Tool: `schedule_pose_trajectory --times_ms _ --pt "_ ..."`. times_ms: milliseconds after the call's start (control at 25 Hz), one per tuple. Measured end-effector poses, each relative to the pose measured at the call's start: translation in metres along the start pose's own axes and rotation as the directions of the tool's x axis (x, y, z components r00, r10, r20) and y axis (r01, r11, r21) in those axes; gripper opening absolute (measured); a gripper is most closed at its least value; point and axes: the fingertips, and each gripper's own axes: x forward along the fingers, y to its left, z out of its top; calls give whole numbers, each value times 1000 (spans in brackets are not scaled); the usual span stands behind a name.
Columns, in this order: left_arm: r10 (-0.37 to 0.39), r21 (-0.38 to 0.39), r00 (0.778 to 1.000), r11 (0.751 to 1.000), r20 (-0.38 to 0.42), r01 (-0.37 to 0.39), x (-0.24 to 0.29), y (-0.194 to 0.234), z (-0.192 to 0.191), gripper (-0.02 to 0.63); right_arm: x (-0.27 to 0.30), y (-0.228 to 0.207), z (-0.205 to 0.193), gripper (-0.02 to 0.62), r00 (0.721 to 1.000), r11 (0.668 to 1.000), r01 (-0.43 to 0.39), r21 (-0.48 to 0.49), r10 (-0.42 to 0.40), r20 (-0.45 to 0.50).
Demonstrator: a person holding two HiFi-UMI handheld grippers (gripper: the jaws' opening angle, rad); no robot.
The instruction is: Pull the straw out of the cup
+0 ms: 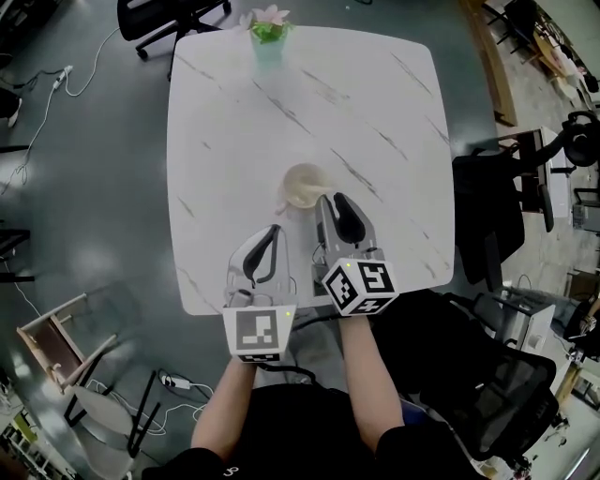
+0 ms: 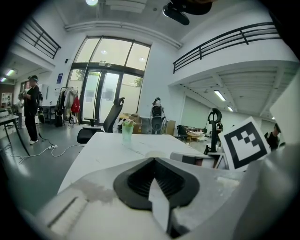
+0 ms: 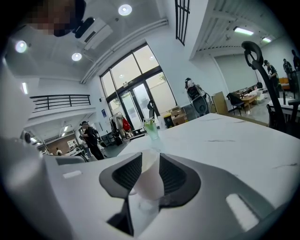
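Observation:
A pale cup (image 1: 305,185) stands near the middle of the white marble table (image 1: 375,103). A thin pinkish straw (image 1: 281,201) shows at the cup's lower left edge; whether its end is inside the cup I cannot tell. My right gripper (image 1: 333,201) sits just right of and behind the cup, its jaws open. In the right gripper view the cup (image 3: 147,180) fills the gap between the dark pads (image 3: 172,176). My left gripper (image 1: 272,232) rests nearer the table's front edge, short of the cup, jaws shut with nothing seen between them (image 2: 152,160).
A green vase with pink flowers (image 1: 269,28) stands at the table's far edge. A black office chair (image 1: 169,19) is behind the table, another (image 1: 487,220) at its right side, and a wooden chair (image 1: 56,342) at lower left. A person (image 2: 32,108) stands far off.

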Motion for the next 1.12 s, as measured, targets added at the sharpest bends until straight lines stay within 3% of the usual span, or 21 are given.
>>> schedule_pose_trajectory --times_ms 360,600,720,1120 --pt "0 -2 1000 1000 -23 0 6 6 -6 2 16 -4 -3 118 1000 1000 -1 -10 1 1" --pt "-3 -2 1000 1000 -30 3 8 6 -7 2 18 -2 1 56 1000 999 -1 -33 2 15" --pt "0 3 1000 1000 -29 0 7 6 -6 2 19 -3 5 57 1000 999 5 -40 -4 30" --pt "28 22 1000 999 8 -29 -13 6 18 2 0 16 42 48 993 997 -37 -62 44 107"
